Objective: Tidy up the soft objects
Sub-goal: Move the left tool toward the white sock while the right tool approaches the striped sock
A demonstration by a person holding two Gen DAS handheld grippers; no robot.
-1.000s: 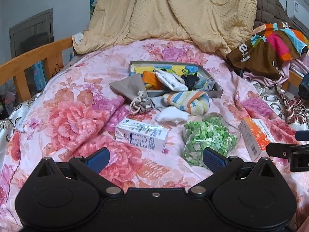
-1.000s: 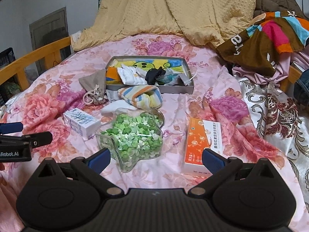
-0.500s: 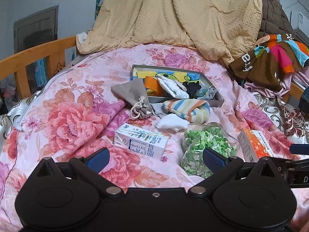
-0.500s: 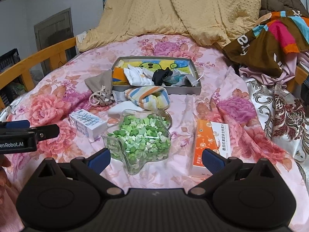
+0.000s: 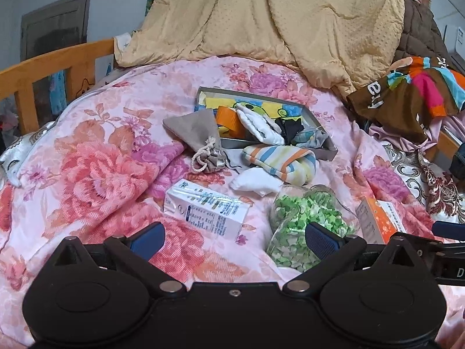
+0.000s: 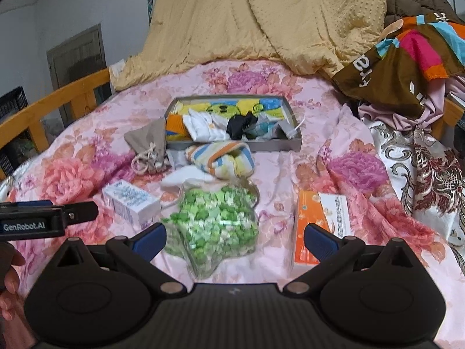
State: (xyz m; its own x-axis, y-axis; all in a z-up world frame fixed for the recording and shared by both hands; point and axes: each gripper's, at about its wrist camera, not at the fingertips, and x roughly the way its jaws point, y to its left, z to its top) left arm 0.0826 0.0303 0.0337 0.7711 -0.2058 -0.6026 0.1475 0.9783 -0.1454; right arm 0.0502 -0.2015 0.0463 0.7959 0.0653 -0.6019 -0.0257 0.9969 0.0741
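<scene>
A grey tray (image 5: 331,154) (image 6: 295,142) on the floral bedspread holds white, orange and black cloth pieces. In front of it lie a grey drawstring pouch (image 5: 200,139) (image 6: 148,142), a striped sock bundle (image 5: 282,163) (image 6: 223,160) and a white cloth (image 5: 252,183) (image 6: 180,179). My left gripper (image 5: 232,237) is open and empty, low over the bedspread before a white carton (image 5: 206,212). My right gripper (image 6: 235,238) is open and empty, just behind a clear star-shaped jar of green paper stars (image 6: 215,224) (image 5: 302,218).
An orange box (image 6: 316,221) (image 5: 377,224) lies right of the jar. The white carton (image 6: 130,203) lies left of it. A yellow blanket (image 5: 261,20) hangs at the back. Colourful clothes (image 5: 407,96) pile at the right. A wooden bed rail (image 5: 58,67) runs along the left.
Both grippers have drawn back and risen slightly, so the items sit a little farther off. Both stay open. Nothing on the bed has moved.
</scene>
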